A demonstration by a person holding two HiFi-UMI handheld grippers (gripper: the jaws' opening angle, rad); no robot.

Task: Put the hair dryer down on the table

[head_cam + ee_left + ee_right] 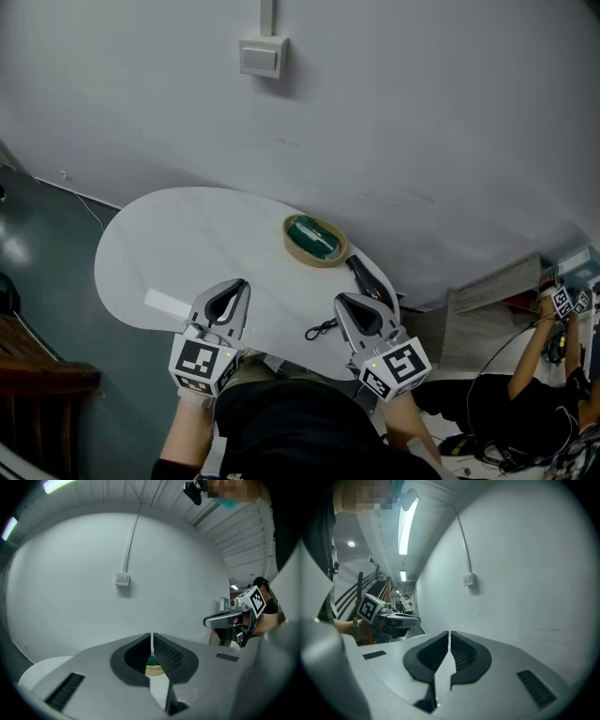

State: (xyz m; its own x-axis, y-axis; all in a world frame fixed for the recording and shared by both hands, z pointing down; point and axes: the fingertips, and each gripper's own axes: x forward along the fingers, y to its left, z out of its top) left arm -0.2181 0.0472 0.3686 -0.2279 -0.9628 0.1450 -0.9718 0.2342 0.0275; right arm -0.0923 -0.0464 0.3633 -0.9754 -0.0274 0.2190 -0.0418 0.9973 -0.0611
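Hair dryer (369, 279) sits in neither grip: the left gripper (241, 284) and right gripper (343, 301) both have their jaws pressed together on nothing. It lies on the white table (178, 234), at one o'clock just beyond the right gripper. The putting-down looks done, and I judge that nothing is left.

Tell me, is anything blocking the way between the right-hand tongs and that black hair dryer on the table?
Nothing visible does. The hair dryer lies at the table's right edge, just beyond the shut right tongs. The tape roll sits off to its left, and a thin black cord lies beside the tongs, not between.
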